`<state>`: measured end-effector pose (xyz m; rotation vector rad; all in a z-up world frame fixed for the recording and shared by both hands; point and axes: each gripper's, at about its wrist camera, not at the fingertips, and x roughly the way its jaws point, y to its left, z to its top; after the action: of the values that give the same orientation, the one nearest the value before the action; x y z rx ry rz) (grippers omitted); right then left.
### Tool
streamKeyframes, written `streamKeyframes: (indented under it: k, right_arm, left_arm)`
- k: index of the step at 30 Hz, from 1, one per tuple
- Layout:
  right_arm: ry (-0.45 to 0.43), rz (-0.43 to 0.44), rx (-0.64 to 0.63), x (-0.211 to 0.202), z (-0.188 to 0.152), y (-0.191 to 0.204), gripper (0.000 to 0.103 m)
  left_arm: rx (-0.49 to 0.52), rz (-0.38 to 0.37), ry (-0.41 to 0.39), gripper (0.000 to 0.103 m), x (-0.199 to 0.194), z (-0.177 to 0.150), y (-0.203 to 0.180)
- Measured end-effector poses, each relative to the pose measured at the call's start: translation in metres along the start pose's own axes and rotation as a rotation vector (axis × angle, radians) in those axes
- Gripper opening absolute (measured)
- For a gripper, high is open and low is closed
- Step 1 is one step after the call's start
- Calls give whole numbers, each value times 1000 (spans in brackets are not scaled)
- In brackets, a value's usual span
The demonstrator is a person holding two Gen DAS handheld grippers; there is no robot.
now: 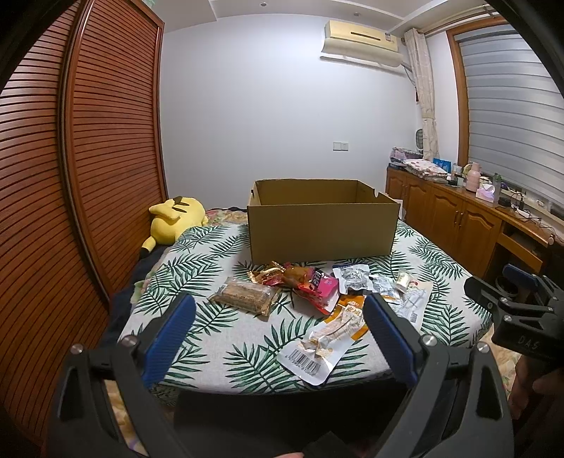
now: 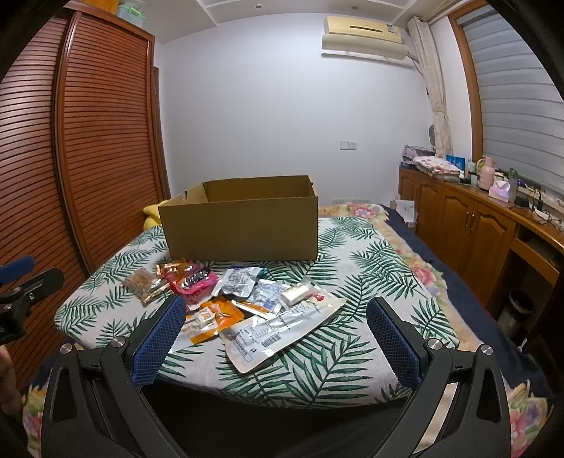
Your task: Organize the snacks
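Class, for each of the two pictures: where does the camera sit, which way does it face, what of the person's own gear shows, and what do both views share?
Left wrist: sits on the left gripper, faces across the bed to the box; its open blue fingers show, with the right gripper at the right edge.
Right wrist: sits on the right gripper, faces the same way, from further right; its open fingers show, with the left gripper at the left edge.
Shared: box, snacks, wardrobe, air conditioner.

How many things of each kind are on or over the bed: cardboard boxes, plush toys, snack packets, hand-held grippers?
Cardboard box: 1
Yellow plush toy: 1
Snack packets: about 9; the pile overlaps, so the count is not exact
Hand-held grippers: 2, the left hand-held gripper and the right hand-held gripper, both open
Total: about 13
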<state>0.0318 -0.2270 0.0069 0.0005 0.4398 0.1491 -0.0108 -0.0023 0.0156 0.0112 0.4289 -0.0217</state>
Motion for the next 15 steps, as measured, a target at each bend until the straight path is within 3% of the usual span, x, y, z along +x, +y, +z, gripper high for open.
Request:
streamKeyframes:
  k: [15]
  right_arm:
    - [20,8,2,4,-3,-1,103]
  left_arm:
    - [3,-31,37,97,9,-3,-1]
